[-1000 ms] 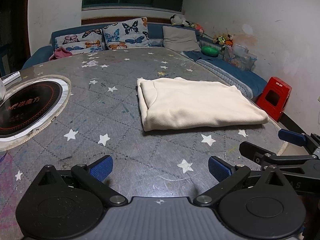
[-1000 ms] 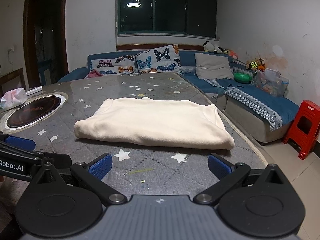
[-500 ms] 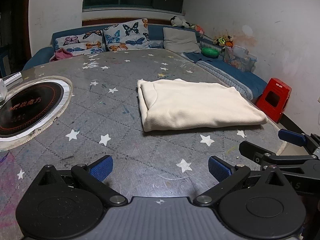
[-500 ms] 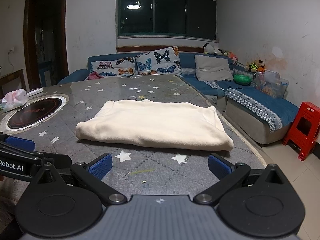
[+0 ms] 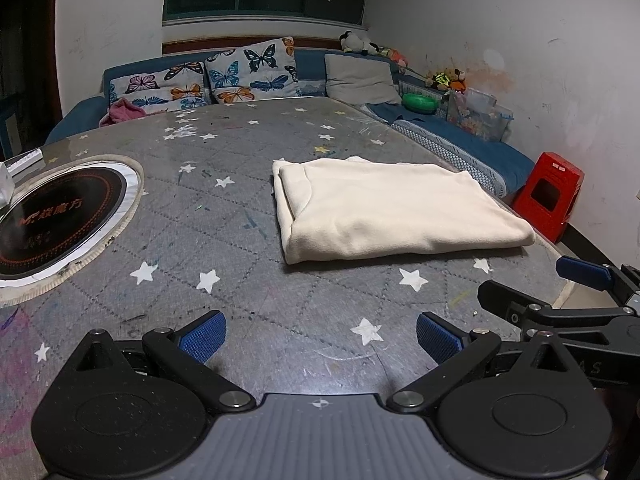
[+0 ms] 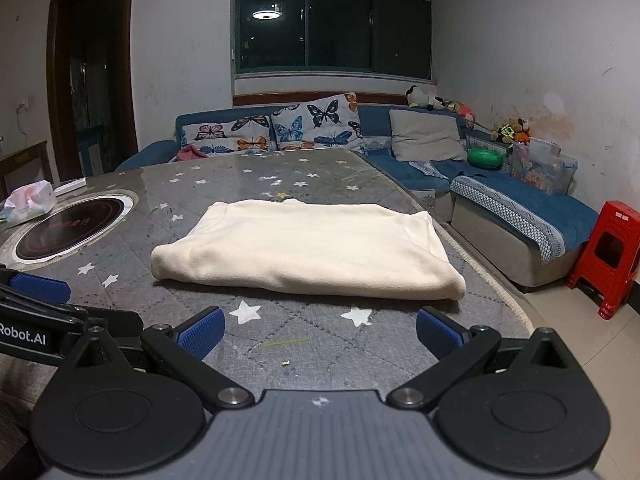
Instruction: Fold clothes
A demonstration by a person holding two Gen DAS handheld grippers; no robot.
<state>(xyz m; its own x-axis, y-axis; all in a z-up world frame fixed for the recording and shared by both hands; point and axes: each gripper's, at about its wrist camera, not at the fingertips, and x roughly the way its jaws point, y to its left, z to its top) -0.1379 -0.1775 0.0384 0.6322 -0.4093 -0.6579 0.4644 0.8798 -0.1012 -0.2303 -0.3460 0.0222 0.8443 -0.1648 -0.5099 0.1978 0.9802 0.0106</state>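
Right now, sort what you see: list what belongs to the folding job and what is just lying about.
For the job:
cream garment, folded on the table
left gripper, open
right gripper, open

Just lying about:
round cooktop
tissue pack
red stool
green bowl
butterfly pillows

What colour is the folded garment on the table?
Plain cream, no pattern; the folded garment shows best in the right wrist view.

folded cream garment (image 6: 308,252), star-patterned table (image 6: 280,332)

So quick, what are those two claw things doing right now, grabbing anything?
Left gripper: open, holding nothing.
Right gripper: open, holding nothing; the folded cloth lies untouched ahead.
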